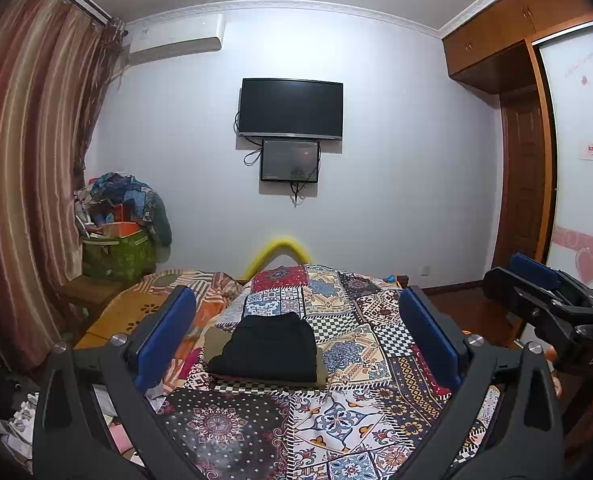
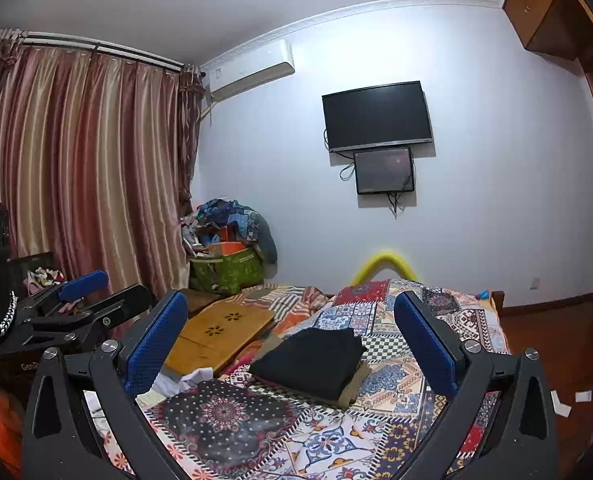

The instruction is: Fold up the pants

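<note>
I have both tools raised above the near end of the bed point(image 1: 356, 412) with nothing in them: the left gripper point(image 1: 296, 332) has its blue pads spread wide, and the right gripper point(image 2: 290, 330) is spread just as wide. Beyond the fingertips, on the patchwork quilt, the black pants point(image 1: 270, 346) lie as a compact rectangular bundle, stacked on an olive folded garment point(image 1: 320, 372) whose edge peeks out underneath. I judge the folding finished, or very nearly: the edges look squared and no leg trails loose, so at most a tidy-up or nothing remains. To the left of the stack sits a wooden lap tray point(image 2: 220, 332) with flower cut-outs, and some crumpled white cloth point(image 2: 184, 380) lies near the bed edge; neither touches the pants. Further back a yellow foam arch point(image 1: 280, 252) marks the foot of the bed, a heap of clothes over a green box point(image 1: 120, 256) stands by the curtain point(image 1: 28, 160), and a television point(image 1: 290, 108) hangs on the far wall. Nothing blocks my reach to the stack.
</note>
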Motion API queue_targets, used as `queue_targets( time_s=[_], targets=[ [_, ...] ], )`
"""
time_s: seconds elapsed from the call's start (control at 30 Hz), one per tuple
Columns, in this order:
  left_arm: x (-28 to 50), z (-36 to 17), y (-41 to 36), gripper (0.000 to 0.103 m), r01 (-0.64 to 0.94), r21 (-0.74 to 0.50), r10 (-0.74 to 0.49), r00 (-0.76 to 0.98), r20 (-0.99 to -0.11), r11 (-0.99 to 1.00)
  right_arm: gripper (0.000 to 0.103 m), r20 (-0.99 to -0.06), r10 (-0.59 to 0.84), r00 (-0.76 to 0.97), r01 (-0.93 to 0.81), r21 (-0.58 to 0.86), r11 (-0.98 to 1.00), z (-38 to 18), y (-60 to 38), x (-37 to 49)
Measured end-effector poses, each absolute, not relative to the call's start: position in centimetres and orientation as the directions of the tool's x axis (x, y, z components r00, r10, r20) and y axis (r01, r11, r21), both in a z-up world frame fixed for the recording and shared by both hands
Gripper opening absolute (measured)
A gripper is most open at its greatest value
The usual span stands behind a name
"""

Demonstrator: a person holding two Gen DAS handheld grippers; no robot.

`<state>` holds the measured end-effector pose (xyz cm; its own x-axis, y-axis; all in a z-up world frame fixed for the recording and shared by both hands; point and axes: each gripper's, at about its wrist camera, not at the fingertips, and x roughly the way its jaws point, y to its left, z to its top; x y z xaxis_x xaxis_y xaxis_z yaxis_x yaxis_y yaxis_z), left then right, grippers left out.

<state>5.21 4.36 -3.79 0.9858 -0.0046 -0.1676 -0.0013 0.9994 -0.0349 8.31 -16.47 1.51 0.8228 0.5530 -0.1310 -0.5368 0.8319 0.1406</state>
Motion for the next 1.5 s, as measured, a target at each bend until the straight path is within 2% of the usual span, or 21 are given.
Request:
queue_targets(
  time_s=[1.5],
  targets=[
    [5.56, -4.48, 3.62, 0.103, 0.038, -0.029, -0.042, 0.984, -0.175, 0.999, 0.103, -0.138, 0.539, 0.831, -0.523, 0.140, 0.841, 1.42, -17.20, 8.34]
  ],
)
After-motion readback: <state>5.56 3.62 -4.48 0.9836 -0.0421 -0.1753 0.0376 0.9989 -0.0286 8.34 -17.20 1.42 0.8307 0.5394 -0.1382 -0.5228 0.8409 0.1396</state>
